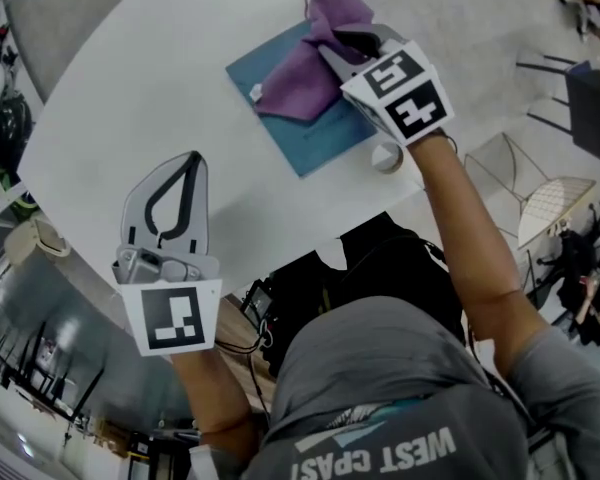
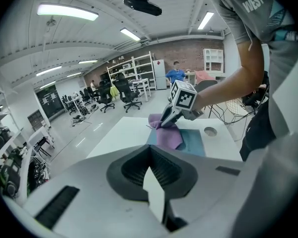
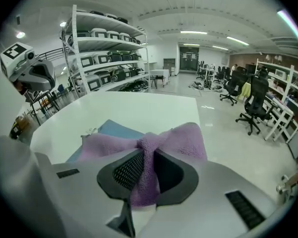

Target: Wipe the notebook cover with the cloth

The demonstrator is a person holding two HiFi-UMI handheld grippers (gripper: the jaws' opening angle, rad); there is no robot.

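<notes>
Stage: the wiping is looking under way, judging by the cloth (image 1: 305, 73) being held down on the notebook (image 1: 320, 138).
Right claw: the right claw (image 1: 330, 43) is gripping a bunched fold of the purple cloth, its jaws pinching the fabric between them.
Cloth position: it is lying across the far half of the blue cover, with one end spilling past the far edge onto the white surface (image 1: 160, 88).
Notebook position: it is lying flat and closed near the surface's edge on the person's right side, turned at an angle.
Covered so far: nothing on the cover is showing which parts are already wiped; I cannot tell.
Left to do: the near half of the cover is lying bare, so it is likely waiting for a pass.
Left claw: the left claw (image 1: 193, 158) is hanging over bare surface well apart from the notebook, jaws closed tip to tip and holding nothing.
Count: one notebook, one cloth and two claws are showing, plus one small round ring (image 1: 386, 156) sitting just beside the notebook's near corner.
</notes>
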